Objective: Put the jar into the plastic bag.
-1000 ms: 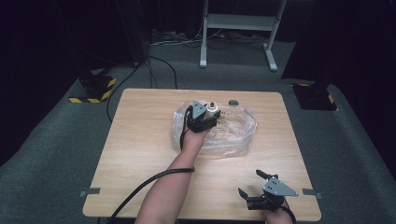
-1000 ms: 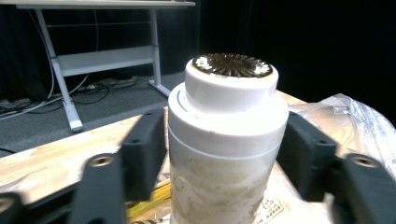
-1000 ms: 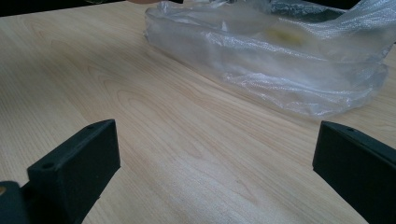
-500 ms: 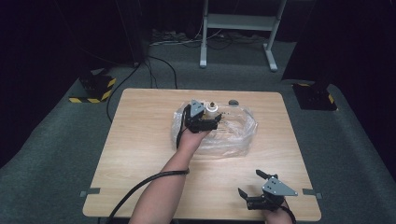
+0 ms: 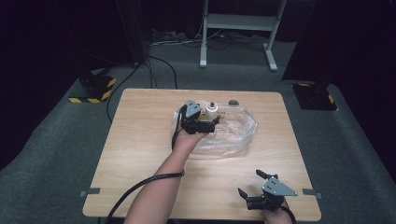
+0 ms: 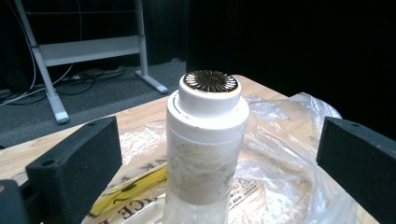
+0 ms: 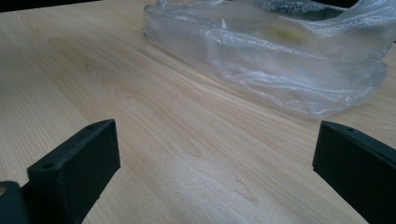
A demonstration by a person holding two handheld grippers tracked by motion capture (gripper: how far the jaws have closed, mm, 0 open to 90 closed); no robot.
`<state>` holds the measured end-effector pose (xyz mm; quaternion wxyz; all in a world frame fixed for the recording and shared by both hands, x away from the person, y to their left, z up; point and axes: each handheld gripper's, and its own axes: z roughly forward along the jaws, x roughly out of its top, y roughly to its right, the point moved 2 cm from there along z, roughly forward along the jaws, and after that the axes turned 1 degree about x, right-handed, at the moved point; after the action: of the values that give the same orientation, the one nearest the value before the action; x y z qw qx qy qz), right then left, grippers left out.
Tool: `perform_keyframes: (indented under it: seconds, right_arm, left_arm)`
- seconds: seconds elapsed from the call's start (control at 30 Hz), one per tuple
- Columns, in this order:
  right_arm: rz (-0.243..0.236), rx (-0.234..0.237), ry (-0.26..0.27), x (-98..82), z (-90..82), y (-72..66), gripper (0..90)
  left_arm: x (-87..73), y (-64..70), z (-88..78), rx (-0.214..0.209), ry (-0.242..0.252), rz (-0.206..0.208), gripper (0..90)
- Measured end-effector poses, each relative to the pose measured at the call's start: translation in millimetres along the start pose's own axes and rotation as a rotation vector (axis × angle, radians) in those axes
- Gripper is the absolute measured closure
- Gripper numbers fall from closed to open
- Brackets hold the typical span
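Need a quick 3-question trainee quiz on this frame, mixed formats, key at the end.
1. True or false: the left gripper is clamped on the white bottle.
2. Multiple choice: what does the white bottle stand on? A) bare wood B) the clear plastic bag C) the carpet
3. Short answer: what lies between the fingers of the right gripper?

Key:
1. False. Its fingers stand wide on either side of the bottle with gaps; they have just been opening.
2. B. The bottle is upright on the bag, which lies on the table.
3. Nothing but bare tabletop; the right gripper is open near the table's front edge, apart from the bag.
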<state>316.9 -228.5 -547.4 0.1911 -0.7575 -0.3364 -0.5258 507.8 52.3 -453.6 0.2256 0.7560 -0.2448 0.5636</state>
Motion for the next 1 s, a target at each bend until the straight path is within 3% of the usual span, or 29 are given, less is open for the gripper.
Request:
perform_keyframes:
  seconds: [0.6, 1.0]
  right_arm:
    - [0.000, -0.009, 0.002, 0.0, -0.1, 0.1, 0.4]
    - [0.005, -0.009, 0.002, 0.0, -0.1, 0.4, 0.4]
  left_arm:
    - [-5.2, -0.6, -27.0, -0.020, -0.016, -0.009, 0.9]
    - [-5.8, 0.5, -51.8, -0.032, -0.029, 0.030, 1.2]
